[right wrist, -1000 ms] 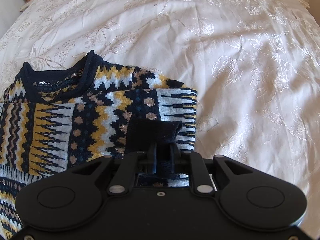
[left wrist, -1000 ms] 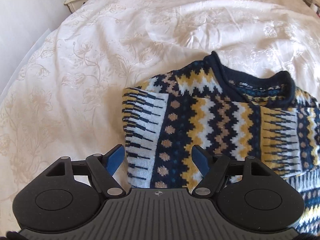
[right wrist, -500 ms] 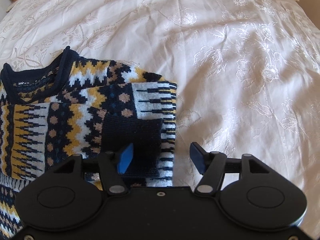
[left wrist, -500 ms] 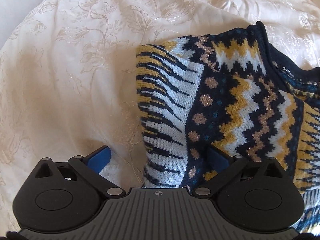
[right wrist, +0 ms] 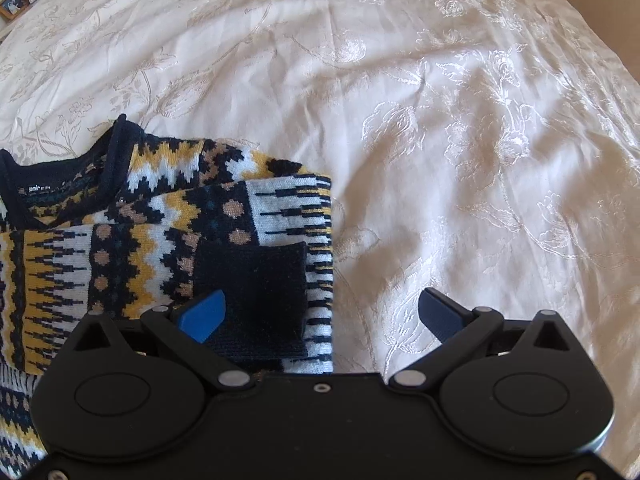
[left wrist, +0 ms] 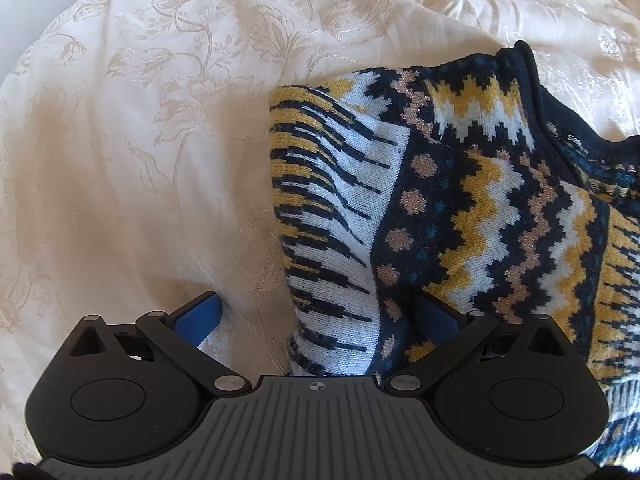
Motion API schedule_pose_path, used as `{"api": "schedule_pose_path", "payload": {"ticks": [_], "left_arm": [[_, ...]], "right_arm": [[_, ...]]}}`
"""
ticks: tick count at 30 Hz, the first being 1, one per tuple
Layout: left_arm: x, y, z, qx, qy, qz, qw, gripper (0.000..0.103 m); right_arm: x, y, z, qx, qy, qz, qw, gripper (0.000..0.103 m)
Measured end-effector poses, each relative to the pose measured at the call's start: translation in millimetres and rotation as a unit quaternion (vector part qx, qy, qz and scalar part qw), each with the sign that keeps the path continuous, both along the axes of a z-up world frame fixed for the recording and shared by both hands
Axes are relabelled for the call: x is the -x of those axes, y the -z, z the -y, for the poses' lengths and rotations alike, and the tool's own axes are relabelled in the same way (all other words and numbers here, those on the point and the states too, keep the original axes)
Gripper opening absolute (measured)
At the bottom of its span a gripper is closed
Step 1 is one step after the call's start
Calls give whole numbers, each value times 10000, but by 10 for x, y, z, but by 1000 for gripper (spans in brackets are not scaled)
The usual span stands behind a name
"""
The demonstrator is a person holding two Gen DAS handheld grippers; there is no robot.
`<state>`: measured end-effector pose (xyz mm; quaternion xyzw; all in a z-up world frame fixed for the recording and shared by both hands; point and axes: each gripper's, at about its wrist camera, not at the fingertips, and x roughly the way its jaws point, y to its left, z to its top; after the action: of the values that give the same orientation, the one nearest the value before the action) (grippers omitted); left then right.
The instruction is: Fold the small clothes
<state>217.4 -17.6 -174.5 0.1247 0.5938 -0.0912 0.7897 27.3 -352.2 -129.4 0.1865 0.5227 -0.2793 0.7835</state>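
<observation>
From the left wrist camera, the left gripper (left wrist: pixel 318 316) hangs low over the bed with its jaws spread wide and nothing clamped between them. Its blue pads (left wrist: pixel 199 316) sit on either side of the folded edge of the patterned sweater (left wrist: pixel 460 208): one pad lies over the bare cream bedspread (left wrist: pixel 140 160), while the other is partly tucked against the knit on the sweater's side. The sweater, in navy, yellow, white and tan zigzags and dots, fills the right half of this view, with its dark ribbed collar (left wrist: pixel 536 80) at the upper right and a folded-in sleeve panel of black-and-white stripes forming its near edge. The embroidered floral bedspread wrinkles around it. From the right wrist camera, the right gripper (right wrist: pixel 322 314) is also opened wide and grips nothing. One of its pads hovers above the dark navy cuff (right wrist: pixel 256 292) that lies flat on top of the folded sweater (right wrist: pixel 120 248); the other pad is over bare bedspread (right wrist: pixel 440 120). The sweater sits at the lower left of this view, neckline (right wrist: pixel 64 160) towards the far side. At the far upper left corner a small picture frame (right wrist: pixel 12 5) stands beyond the bed's edge.
</observation>
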Motion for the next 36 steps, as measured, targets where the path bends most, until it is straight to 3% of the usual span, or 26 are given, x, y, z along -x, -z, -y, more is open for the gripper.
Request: {"api": "schedule_pose_path", "payload": {"ticks": [5, 14, 36], "left_arm": [[7, -1, 1, -20, -19, 5, 10000, 103], [-10, -6, 48, -62, -24, -39, 10000, 103], [-163, 45, 26, -14, -89, -295, 9995, 103]], "right_arm": [[-147, -114, -145, -142, -174, 84, 9997, 102], [-532, 193, -489, -577, -778, -466, 9942, 102], [-906, 526, -501, -691, -671, -957, 9907, 103]]}}
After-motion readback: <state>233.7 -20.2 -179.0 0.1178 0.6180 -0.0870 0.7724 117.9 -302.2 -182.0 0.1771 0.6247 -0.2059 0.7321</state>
